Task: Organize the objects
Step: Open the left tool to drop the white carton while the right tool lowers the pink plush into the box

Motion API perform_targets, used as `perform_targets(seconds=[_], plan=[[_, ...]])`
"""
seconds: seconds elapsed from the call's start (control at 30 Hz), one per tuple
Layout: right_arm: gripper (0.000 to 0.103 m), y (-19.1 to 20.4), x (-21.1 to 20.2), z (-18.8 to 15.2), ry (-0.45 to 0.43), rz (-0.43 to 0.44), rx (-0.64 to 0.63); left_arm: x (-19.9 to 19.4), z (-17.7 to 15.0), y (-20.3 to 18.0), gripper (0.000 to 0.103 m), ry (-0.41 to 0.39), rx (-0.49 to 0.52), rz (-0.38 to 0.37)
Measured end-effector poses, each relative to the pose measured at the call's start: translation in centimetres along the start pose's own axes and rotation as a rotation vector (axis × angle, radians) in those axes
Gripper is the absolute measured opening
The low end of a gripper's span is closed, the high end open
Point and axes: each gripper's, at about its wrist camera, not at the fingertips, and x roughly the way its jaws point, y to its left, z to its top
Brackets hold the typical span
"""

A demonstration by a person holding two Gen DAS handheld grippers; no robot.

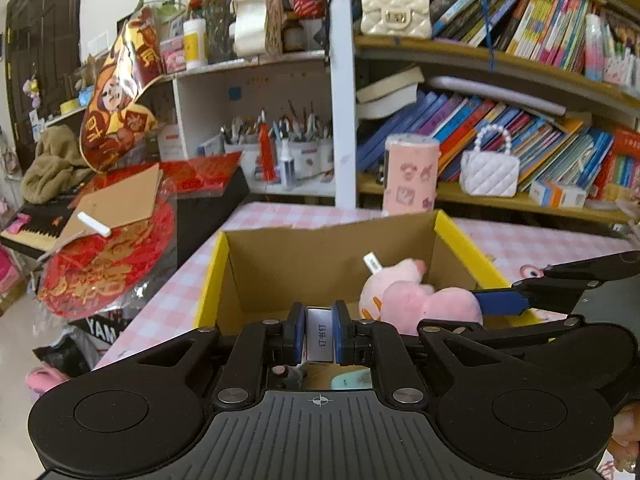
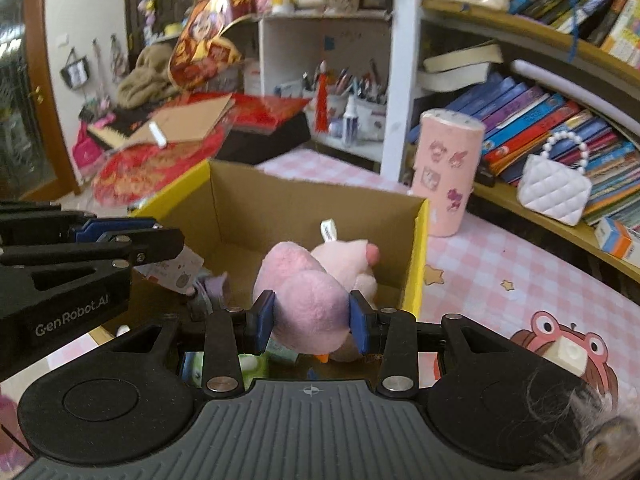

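An open cardboard box (image 1: 224, 276) with yellow rims stands on the pink checked table; it also shows in the right wrist view (image 2: 420, 248). My left gripper (image 1: 319, 334) is shut on a small white staple box (image 1: 319, 336) over the box's near edge. My right gripper (image 2: 312, 322) is shut on a pink plush toy (image 2: 308, 300) and holds it over the box's inside. In the left wrist view the plush toy (image 1: 416, 300) sits at the right of the box with the right gripper's fingers (image 1: 504, 302) on it. Small items lie on the box floor (image 2: 200, 280).
A pink cylinder container (image 2: 448, 172) stands on the table behind the box. Bookshelves with books and a white quilted purse (image 2: 554, 188) run along the right. A keyboard piled with red decorations (image 1: 120, 240) is at the left. A frog print (image 2: 560, 344) marks the tablecloth.
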Motion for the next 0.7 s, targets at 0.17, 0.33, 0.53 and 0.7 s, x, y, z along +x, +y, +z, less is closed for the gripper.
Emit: perform_targets(seconds=[0.17, 0.33, 0.53, 0.7], plan=[[0.036, 0.3, 1.5, -0.4, 0.038, 0.016, -0.048, 1.1, -0.2, 0.4, 0.013, 0.039, -0.014, 0.017], [0.037, 0.4, 2.0, -0.4, 0.039, 0.012, -0.088, 1.8, -0.4, 0.6, 0.014, 0.062, -0.024, 0.027], [0.037, 0.8, 2.4, -0.1, 0.041, 0.01, -0.109, 1.8, -0.4, 0.9, 0.015, 0.068, -0.033, 0.022], [0.045, 1.2, 1.3, 0.4, -0.013, -0.023, -0.125, 0.9, 0.0, 1.1, 0.04, 0.029, -0.021, 0.027]])
